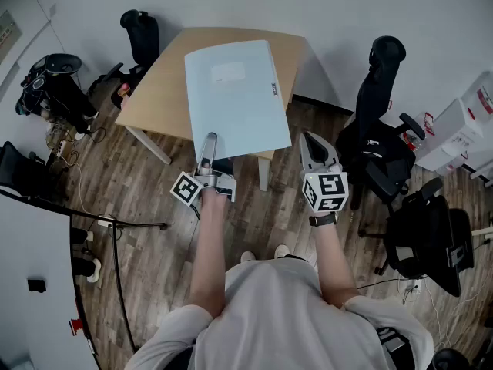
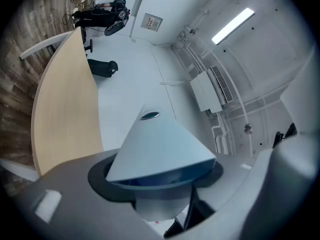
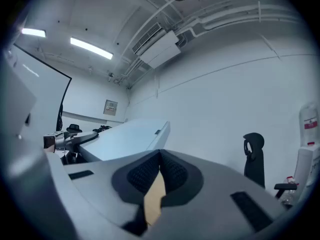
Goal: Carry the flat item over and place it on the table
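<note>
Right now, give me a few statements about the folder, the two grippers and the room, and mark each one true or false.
1. The left gripper grips the light blue folder at its near edge. True.
2. The right gripper holds the folder too. False: it is off to the folder's side, jaws together, with nothing between them.
3. The table has a pale wooden top. True.
4. The floor is carpeted. False: it is wood planks.

Folder point(image 1: 235, 99) looks like smooth matt plastic, table point(image 1: 158, 99) at 12 o'clock pale satin wood, floor point(image 1: 146, 183) grainy planks, my right claw point(image 3: 159, 154) pads point(image 3: 142, 174) knobbly black rubber.
</note>
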The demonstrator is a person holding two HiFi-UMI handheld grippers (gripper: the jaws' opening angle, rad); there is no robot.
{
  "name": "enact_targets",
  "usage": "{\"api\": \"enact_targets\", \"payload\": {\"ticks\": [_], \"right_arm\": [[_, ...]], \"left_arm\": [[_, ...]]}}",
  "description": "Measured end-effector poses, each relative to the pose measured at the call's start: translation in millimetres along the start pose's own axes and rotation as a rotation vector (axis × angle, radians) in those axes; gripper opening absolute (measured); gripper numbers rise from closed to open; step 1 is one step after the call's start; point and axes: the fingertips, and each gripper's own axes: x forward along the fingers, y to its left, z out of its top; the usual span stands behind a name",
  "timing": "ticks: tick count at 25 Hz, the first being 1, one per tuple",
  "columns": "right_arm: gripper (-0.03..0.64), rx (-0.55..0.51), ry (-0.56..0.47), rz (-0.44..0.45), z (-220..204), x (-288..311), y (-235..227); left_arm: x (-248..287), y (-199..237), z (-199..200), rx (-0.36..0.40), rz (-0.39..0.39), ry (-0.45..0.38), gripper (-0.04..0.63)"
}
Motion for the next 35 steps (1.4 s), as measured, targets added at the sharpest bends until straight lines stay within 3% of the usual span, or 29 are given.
{"api": "enact_targets", "payload": {"ticks": [13,35], "right_arm": [[0.012,0.009,-0.027,0.017,9,6,-4],[0.012,0.047,-0.04,0.096,-4,0,-34]], "left_arm": [[5,3,0,-0.018,-0.004,-0.037,0.295],[6,17,-52,-0.036,0.045,-0.093,0.295]]}}
